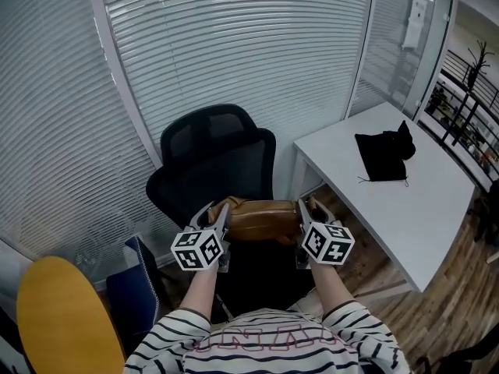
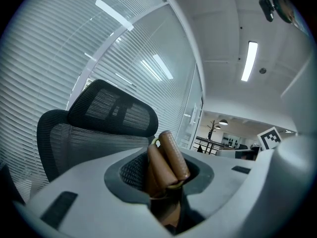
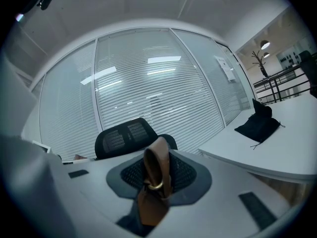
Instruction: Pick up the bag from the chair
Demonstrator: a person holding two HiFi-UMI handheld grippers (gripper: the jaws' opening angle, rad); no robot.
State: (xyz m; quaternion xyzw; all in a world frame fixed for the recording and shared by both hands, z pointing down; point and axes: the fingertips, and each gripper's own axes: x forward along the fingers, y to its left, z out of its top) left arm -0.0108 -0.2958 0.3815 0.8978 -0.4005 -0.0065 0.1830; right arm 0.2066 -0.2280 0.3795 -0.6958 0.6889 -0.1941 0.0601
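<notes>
A tan leather bag [image 1: 260, 220] hangs between my two grippers, lifted above the seat of the black mesh office chair [image 1: 214, 162]. My left gripper [image 1: 221, 226] is shut on the bag's left end, where a folded brown strap [image 2: 167, 163] sticks up between its jaws. My right gripper [image 1: 304, 223] is shut on the right end, with a strap loop and brass ring [image 3: 156, 175] pinched in its jaws. The chair's headrest [image 2: 111, 108] rises behind the bag in the left gripper view, and the headrest [image 3: 124, 135] also shows in the right gripper view.
A white desk [image 1: 405, 201] stands to the right with a black cloth pouch [image 1: 383, 154] on it. White blinds [image 1: 234, 45] cover the glass wall behind the chair. A yellow round seat [image 1: 58, 318] and a blue object [image 1: 132, 287] sit at lower left.
</notes>
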